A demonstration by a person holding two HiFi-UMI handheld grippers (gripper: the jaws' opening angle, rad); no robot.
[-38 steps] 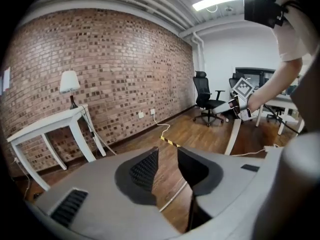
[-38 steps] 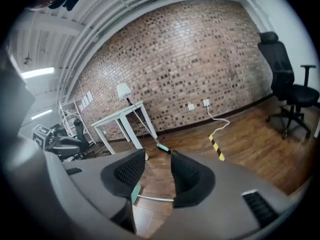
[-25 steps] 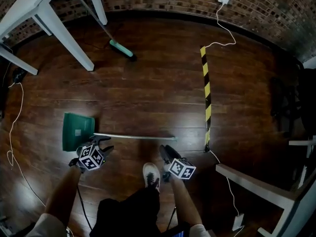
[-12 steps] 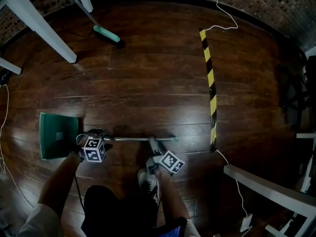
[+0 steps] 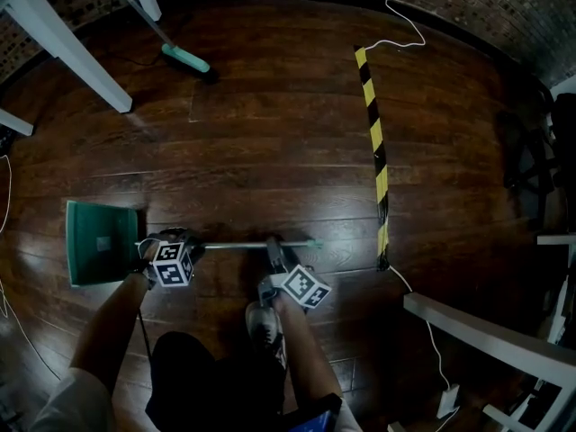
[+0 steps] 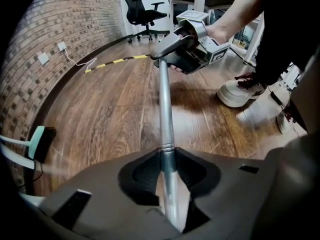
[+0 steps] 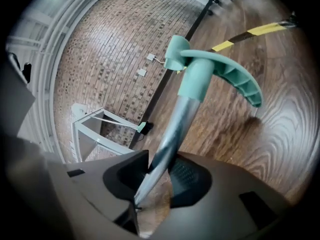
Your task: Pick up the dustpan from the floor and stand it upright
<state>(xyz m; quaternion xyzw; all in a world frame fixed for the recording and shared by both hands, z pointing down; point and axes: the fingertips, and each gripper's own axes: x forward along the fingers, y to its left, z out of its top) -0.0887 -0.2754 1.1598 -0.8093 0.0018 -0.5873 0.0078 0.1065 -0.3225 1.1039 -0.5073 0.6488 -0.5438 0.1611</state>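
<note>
A green dustpan point(image 5: 101, 241) lies flat on the dark wood floor at the left. Its long metal handle point(image 5: 238, 244) runs right to a teal end grip point(image 5: 313, 241). My left gripper point(image 5: 171, 239) sits on the handle close to the pan; in the left gripper view the pole point(image 6: 164, 99) passes between its jaws point(image 6: 167, 151), which have just been closing onto it. My right gripper point(image 5: 273, 248) holds the handle near the teal grip point(image 7: 200, 74); its jaws point(image 7: 162, 159) have also just been closing, with the pole point(image 7: 182, 111) between them.
A broom with a teal head point(image 5: 184, 58) leans at the far left by white table legs point(image 5: 63, 39). A yellow-black tape strip point(image 5: 375, 142) runs down the floor on the right. White furniture point(image 5: 486, 331) stands at the lower right. A shoe point(image 5: 261, 322) is just behind the handle.
Both grippers have dropped from just short of the handle down onto it. The left one now sits by the pan and the right one by the teal end.
</note>
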